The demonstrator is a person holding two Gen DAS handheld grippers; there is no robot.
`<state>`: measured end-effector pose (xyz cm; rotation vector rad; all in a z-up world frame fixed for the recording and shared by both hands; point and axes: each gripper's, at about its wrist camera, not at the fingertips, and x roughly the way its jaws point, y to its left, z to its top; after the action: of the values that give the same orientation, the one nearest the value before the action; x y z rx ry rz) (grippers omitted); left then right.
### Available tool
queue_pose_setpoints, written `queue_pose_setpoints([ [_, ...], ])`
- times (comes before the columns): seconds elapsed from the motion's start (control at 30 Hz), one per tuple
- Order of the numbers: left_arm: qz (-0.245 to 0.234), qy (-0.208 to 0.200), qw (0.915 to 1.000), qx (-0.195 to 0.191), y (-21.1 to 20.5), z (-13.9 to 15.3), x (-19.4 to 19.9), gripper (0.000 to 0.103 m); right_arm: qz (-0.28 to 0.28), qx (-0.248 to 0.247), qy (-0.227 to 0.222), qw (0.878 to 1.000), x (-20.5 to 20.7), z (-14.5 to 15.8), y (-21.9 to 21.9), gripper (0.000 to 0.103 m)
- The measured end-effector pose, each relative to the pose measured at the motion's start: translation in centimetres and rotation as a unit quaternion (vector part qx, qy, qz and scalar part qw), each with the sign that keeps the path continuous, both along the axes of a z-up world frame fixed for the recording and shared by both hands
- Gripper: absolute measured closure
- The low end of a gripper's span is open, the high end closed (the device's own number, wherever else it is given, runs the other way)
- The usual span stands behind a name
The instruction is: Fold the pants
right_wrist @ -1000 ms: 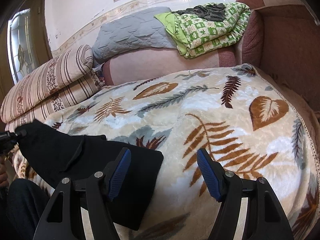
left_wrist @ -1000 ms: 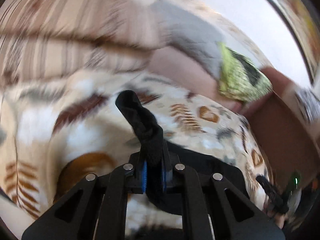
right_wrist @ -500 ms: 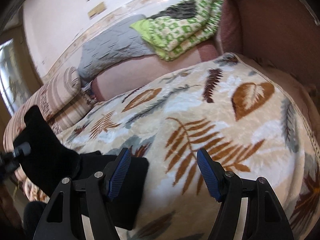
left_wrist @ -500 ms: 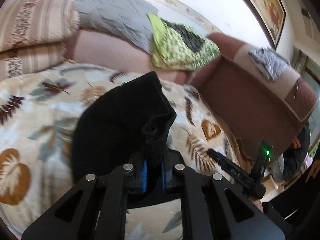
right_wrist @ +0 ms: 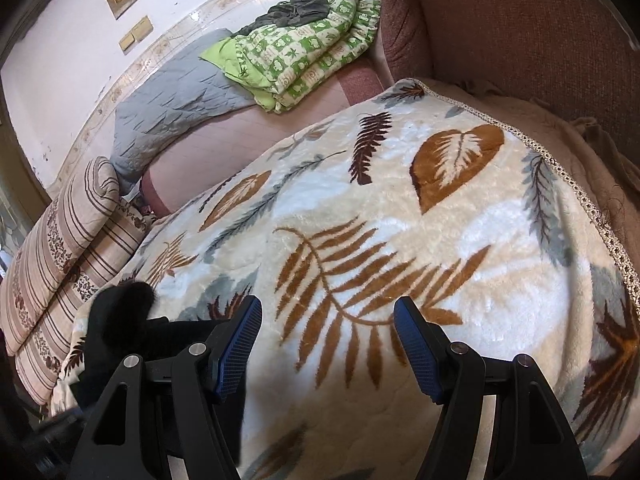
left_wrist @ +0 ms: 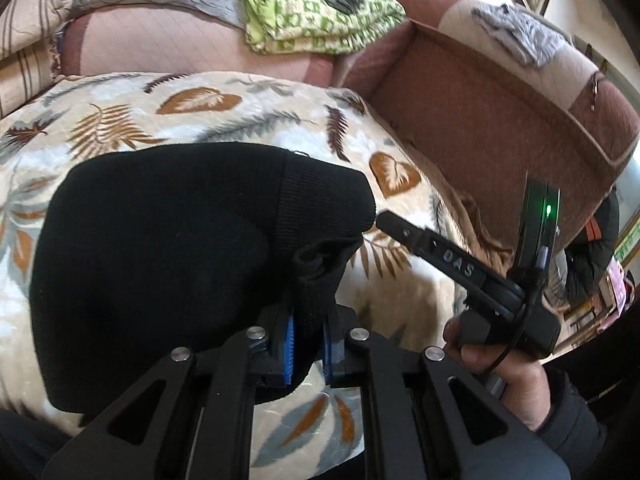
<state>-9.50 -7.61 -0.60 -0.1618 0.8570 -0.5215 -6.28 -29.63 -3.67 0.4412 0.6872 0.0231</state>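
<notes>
The black pants (left_wrist: pixel 160 248) lie bunched on a cream blanket with a leaf print (left_wrist: pixel 120 120). My left gripper (left_wrist: pixel 308 344) is shut on a ribbed edge of the pants, and the cloth drapes forward and to the left of its blue pads. The right gripper (left_wrist: pixel 400 228) shows in the left wrist view at the right, in a person's hand, its tip just beside the pants' edge. In the right wrist view my right gripper (right_wrist: pixel 328 340) stands open over the blanket with nothing between its fingers; the pants (right_wrist: pixel 120 320) rise in a dark heap at its lower left.
A brown sofa back and arm (left_wrist: pixel 480 120) run behind and to the right. A green patterned quilt (right_wrist: pixel 304 52) and a grey quilt (right_wrist: pixel 176 112) lie on the sofa back. Striped cushions (right_wrist: pixel 60 264) sit at the left. The leaf blanket's trimmed edge (right_wrist: pixel 576 188) ends at the right.
My left gripper has carried the pants' edge rightward and a little down, folding the cloth over itself toward the right gripper. The right gripper has rolled and shifted slightly, still open.
</notes>
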Motion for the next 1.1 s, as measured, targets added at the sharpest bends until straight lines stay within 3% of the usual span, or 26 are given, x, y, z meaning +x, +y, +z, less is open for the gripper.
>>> queue_pose_setpoints([
  [0.17, 0.002, 0.011, 0.9999, 0.013, -0.9, -1.2, 0.5, 0.094, 0.0, 0.001, 0.002, 1.0, 0.1, -0.1, 0.0, 0.033],
  [0.23, 0.002, 0.019, 0.9998, 0.009, -1.1, -1.7, 0.6, 0.089, -0.001, 0.001, 0.001, 1.0, 0.1, -0.1, 0.0, 0.033],
  [0.37, -0.022, 0.016, 0.9996, -0.004, -1.5, -1.4, -0.4, 0.062, -0.003, 0.0, -0.001, 1.0, 0.1, -0.1, 0.0, 0.033],
  [0.5, -0.034, 0.023, 0.9982, -0.044, -0.2, -0.4, -2.4, 0.06, -0.006, 0.0, -0.011, 1.0, -0.2, 0.3, -0.2, 0.033],
  [0.6, 0.026, 0.01, 0.9971, -0.071, 3.8, 1.0, -3.4, 0.06, 0.005, -0.009, -0.044, 0.999, -1.2, 1.5, 0.1, 0.033],
  [0.73, 0.144, 0.019, 0.9858, -0.084, 9.4, 2.1, -2.4, 0.062, 0.097, -0.057, -0.126, 0.986, -3.9, 4.4, 3.4, 0.034],
  [0.8, 0.163, 0.04, 0.9808, -0.099, 10.9, 1.8, -1.6, 0.064, 0.18, -0.058, -0.14, 0.972, -4.9, 4.8, 5.9, 0.045],
  [0.83, 0.164, 0.051, 0.9802, -0.098, 11.0, 1.4, -1.2, 0.066, 0.204, -0.052, -0.134, 0.968, -4.9, 4.6, 6.7, 0.059],
  [0.87, 0.163, 0.061, 0.9802, -0.095, 11.0, 0.8, -0.8, 0.071, 0.226, -0.049, -0.118, 0.966, -4.7, 4.2, 7.5, 0.075],
  [0.93, 0.172, 0.087, 0.9778, -0.082, 10.9, -1.0, -0.1, 0.075, 0.25, -0.072, -0.063, 0.964, -4.0, 2.6, 9.1, 0.093],
  [1.0, 0.194, 0.111, 0.971, -0.086, 11.5, -3.1, 0.2, 0.095, 0.261, -0.09, 0.011, 0.961, -2.9, 0.1, 9.8, 0.095],
  [1.1, 0.208, 0.117, 0.964, -0.116, 12.7, -4.1, 0.4, 0.099, 0.26, -0.07, 0.026, 0.963, -1.8, -0.6, 9.5, 0.097],
])
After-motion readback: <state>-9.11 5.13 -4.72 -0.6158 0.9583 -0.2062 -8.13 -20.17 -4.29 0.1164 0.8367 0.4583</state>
